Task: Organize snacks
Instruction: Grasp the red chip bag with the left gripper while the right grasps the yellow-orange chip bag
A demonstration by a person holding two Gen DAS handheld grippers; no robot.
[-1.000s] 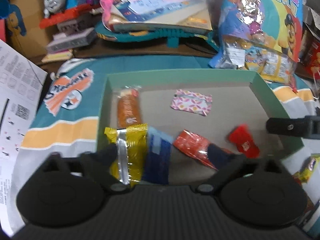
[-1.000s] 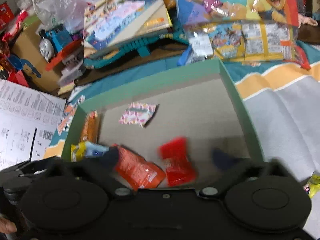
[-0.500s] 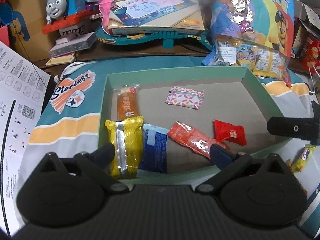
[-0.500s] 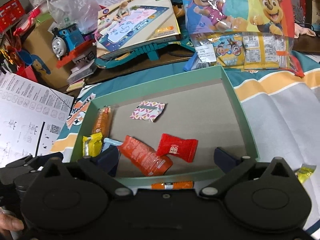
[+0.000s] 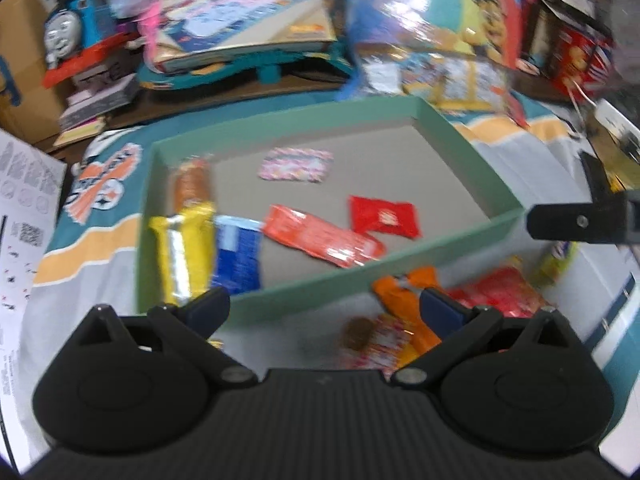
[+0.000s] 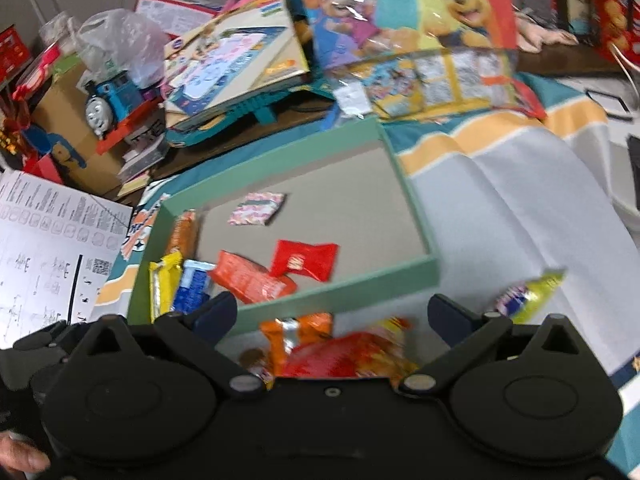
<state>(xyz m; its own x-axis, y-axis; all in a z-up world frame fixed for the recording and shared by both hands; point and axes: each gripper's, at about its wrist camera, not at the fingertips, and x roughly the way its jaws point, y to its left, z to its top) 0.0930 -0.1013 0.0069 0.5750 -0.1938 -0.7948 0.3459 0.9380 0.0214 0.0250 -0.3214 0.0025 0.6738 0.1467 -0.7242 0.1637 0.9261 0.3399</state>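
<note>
A green-walled cardboard tray (image 5: 452,132) (image 6: 348,284) holds several snacks: a yellow pack (image 5: 182,256), a blue pack (image 5: 238,256), an orange-red pack (image 5: 320,236), a small red pack (image 5: 384,216), a pink patterned pack (image 5: 296,165) and an orange bar (image 5: 192,178). Loose snacks lie on the cloth in front of the tray: an orange pack (image 5: 404,296) (image 6: 296,336), a red pack (image 5: 496,292) (image 6: 344,354) and a yellow-green pack (image 6: 532,290). My left gripper (image 5: 324,308) is open and empty above the tray's near wall. My right gripper (image 6: 332,312) is open and empty above the loose snacks.
Toys crowd the back: a blue toy train (image 5: 76,36), a boxed drawing board (image 5: 240,20) and a large cartoon snack bag (image 6: 408,12). A printed paper sheet (image 6: 44,248) lies at the left. The striped cloth (image 6: 500,208) spreads to the right.
Both grippers have pulled back toward me from the tray. The tray's near wall and the loose snacks in front of it have come into view.
</note>
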